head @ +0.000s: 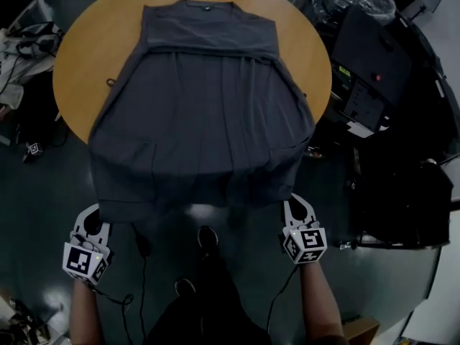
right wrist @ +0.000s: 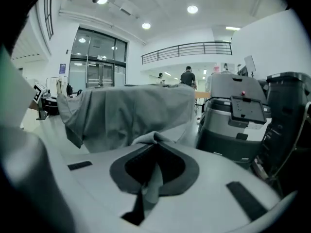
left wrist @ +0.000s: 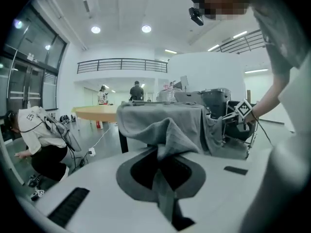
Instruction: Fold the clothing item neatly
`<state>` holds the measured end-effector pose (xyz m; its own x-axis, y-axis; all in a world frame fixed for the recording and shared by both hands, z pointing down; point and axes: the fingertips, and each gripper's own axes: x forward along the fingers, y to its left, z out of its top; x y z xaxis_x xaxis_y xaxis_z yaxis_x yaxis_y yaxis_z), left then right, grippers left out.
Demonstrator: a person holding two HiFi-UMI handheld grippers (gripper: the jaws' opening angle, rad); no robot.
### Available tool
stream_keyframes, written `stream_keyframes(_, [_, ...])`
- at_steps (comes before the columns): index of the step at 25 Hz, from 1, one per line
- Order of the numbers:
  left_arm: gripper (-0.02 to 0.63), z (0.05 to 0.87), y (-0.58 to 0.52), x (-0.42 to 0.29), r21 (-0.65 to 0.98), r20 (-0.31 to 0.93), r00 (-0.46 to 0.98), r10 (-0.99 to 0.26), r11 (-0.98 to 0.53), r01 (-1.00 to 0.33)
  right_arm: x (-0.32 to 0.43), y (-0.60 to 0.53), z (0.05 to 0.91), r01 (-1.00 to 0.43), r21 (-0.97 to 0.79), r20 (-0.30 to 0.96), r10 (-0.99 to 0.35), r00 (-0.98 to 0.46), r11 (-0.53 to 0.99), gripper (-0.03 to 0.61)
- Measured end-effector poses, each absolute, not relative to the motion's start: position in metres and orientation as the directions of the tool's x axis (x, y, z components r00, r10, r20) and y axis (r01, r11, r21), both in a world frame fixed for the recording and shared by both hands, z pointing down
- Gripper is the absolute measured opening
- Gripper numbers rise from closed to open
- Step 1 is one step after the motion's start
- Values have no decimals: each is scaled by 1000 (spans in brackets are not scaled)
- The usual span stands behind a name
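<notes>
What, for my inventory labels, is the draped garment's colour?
Plain dark grey cloth garment, clearest in head view.

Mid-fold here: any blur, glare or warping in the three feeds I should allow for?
Head view: dim overall, floor almost black, though the garment reads clearly against the lit table. Left gripper view: strong fisheye bend, bright ceiling lights, garment at the jaws soft. Right gripper view: same bend, dark vignetted corners, garment in the jaws slightly blurred.
</notes>
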<state>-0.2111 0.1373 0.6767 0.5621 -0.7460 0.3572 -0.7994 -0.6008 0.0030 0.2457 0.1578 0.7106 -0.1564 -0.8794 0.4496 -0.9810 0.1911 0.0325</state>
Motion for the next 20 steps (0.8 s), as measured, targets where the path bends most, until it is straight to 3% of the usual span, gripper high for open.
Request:
stream_keyframes(10, [14, 511, 128, -172, 24, 240, 635, -734, -649, -760, 228, 160, 553, -965, 11, 373, -896, -239, 262, -5])
stream_keyframes(20, [14, 413, 8, -127, 35, 161, 612, -774, -615, -788, 216, 39, 433, -896, 44, 270, -869, -415, 441, -5])
